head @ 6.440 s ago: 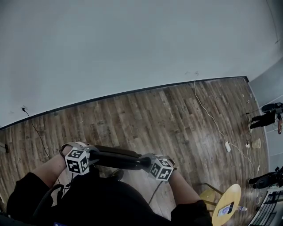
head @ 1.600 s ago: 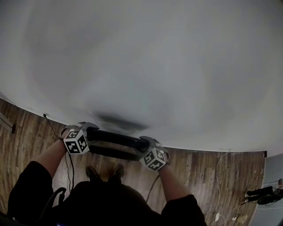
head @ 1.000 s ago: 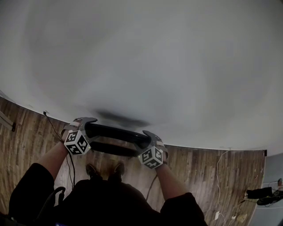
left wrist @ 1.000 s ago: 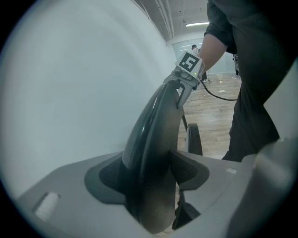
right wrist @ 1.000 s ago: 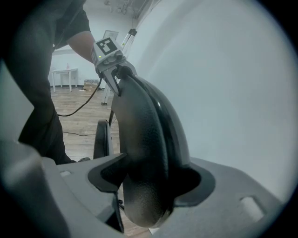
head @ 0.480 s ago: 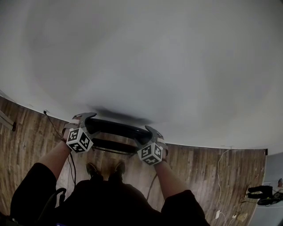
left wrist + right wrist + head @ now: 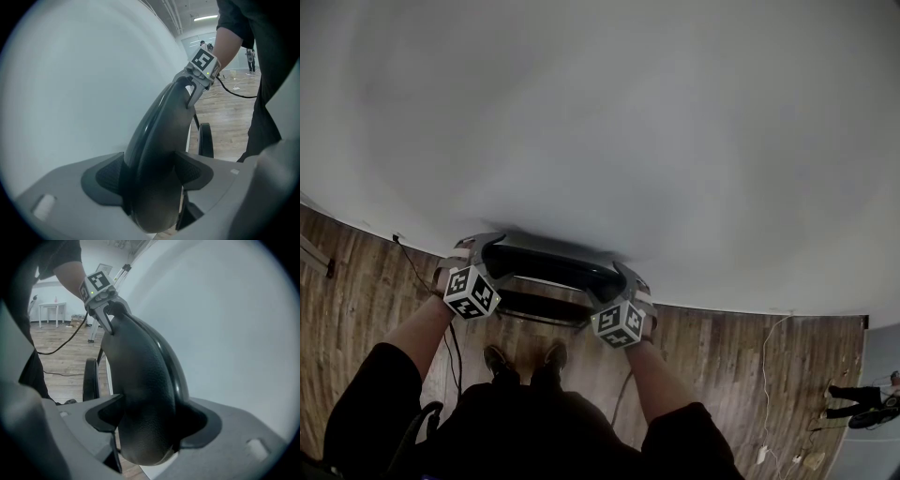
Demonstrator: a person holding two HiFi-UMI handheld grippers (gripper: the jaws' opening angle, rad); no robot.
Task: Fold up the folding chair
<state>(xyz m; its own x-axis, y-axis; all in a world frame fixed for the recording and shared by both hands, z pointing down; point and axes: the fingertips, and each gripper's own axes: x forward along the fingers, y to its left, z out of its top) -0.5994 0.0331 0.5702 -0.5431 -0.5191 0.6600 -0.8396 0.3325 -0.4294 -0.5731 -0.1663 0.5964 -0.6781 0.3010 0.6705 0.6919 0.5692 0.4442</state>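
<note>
The folded chair stands against the white wall. Its black padded backrest runs between my two grippers, and the black seat hangs flat below it. My left gripper straddles the backrest's left end. My right gripper straddles the right end. Both pairs of jaws have just been opening. The backrest still fills the space between the left gripper's pads and the right gripper's pads, but the pads look slack against it.
A wooden floor meets the wall just behind the chair. A black cable trails along the floor at the left. The person's shoes stand close behind the chair. Farther off, a table shows in the right gripper view.
The backrest has tipped away from me toward the wall, and both grippers have followed it a little. Both pairs of jaws stand wider than a second ago.
</note>
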